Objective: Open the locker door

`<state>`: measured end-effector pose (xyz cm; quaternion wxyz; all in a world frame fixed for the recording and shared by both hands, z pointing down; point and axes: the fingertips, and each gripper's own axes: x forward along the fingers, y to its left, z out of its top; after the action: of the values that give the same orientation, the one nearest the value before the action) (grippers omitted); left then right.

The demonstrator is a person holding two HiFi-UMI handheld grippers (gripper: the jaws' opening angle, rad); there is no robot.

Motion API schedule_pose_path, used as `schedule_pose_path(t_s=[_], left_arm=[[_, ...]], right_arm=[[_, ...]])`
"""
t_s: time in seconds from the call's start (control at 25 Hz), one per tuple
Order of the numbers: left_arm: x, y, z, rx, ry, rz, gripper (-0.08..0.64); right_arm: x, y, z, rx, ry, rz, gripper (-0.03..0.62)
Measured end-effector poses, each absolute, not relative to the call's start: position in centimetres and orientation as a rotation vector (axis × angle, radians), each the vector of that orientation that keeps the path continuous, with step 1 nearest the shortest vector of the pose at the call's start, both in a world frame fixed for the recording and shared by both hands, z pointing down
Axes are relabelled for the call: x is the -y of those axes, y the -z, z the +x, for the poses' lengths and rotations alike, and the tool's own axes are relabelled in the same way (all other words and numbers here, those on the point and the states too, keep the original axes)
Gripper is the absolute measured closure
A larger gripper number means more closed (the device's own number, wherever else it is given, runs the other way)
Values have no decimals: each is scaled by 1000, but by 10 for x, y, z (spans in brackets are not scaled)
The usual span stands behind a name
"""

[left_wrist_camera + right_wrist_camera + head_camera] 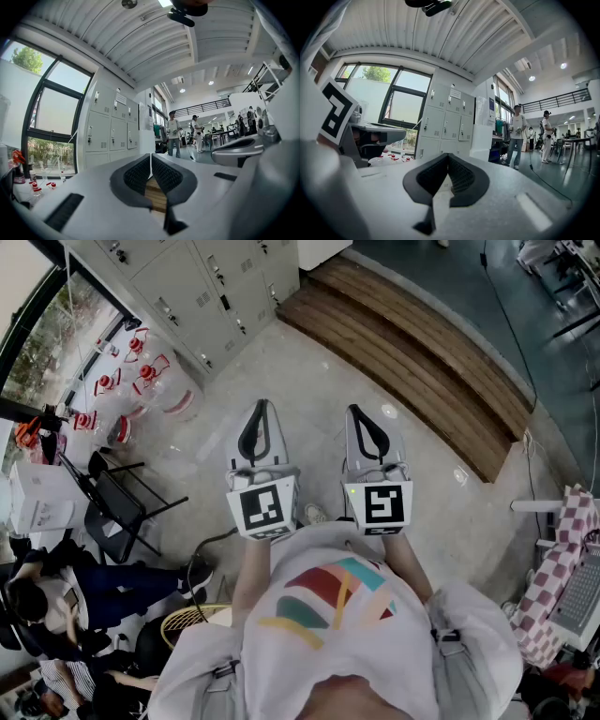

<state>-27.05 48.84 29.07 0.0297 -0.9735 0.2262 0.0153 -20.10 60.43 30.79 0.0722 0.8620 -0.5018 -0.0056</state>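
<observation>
Both the left gripper point(150, 157) and right gripper point(448, 157) are pointing level with jaws pressed shut on nothing, the grey lockers point(111, 126) standing well ahead and slightly left of their tips; stepping closer, then spreading one pair around a door handle point(89, 139), looks advisable.

The left gripper point(261, 409) and right gripper point(357, 412) are white with black inner faces, and each carries black-and-white square markers point(262, 508). The lockers point(187, 296) at far left are pale grey. The bench point(412, 352) is brown slatted wood. The floor point(309, 371) is mottled light grey. At near right, a cloth point(553, 587) is checked maroon and white.
</observation>
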Motion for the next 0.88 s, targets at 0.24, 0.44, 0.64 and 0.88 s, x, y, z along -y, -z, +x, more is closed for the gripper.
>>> schedule_pose_path(t_s=[0.24,0.44,0.64,0.88], left_arm=[[-495,-294,-268,-739,-29,-2990,539],[-493,-292,-266,-780,-30,-2970,538],[-487,-295,-271,-848,-29,-2939,539],[-447,-305,-285,-991,35,-2937,538]], right_arm=[[-618,-310,-193,1500,3,2596,588],[-620,-311,-185,1527,5,2580,588],[-612,-317,-173,1570,-29,2594,588],[-575,-323,-177,1660,-38,2511,588]])
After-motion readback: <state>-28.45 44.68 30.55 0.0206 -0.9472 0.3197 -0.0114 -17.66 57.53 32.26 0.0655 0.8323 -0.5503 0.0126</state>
